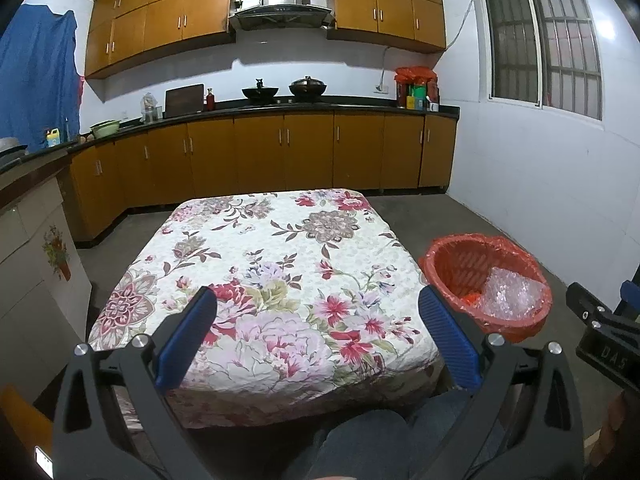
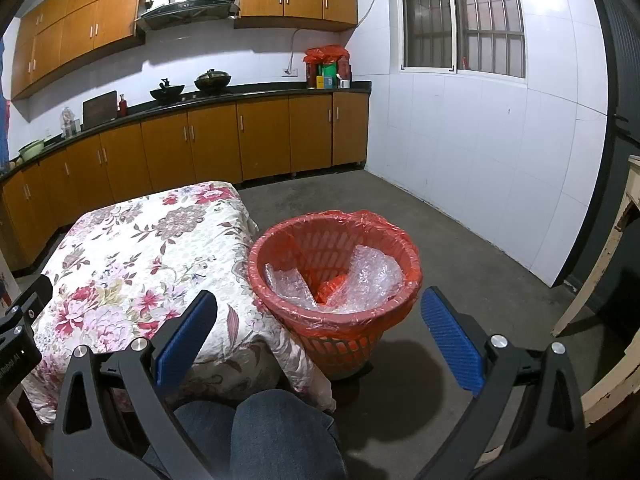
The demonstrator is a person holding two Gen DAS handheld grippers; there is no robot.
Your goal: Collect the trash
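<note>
A red mesh trash basket point(image 2: 336, 322) lined with a red bag stands on the floor just right of the table; its rim also shows in the left wrist view point(image 1: 440, 276). Clear bubble wrap point(image 2: 372, 276) and a bit of red plastic lie inside it. My left gripper point(image 1: 318, 336) hangs open above the near part of the floral tablecloth point(image 1: 264, 264), nothing between its blue pads. My right gripper point(image 2: 320, 336) is open too, held over the near edge of the basket, its fingers empty. No loose trash shows on the cloth.
Knees in jeans point(image 2: 276, 432) sit against the table's near edge. Wooden kitchen cabinets point(image 1: 260, 152) and a dark counter with woks run along the back wall. A white tiled wall point(image 2: 480, 140) lies to the right, with bare concrete floor point(image 2: 440, 240) around the basket. A white cabinet point(image 1: 28, 264) stands left.
</note>
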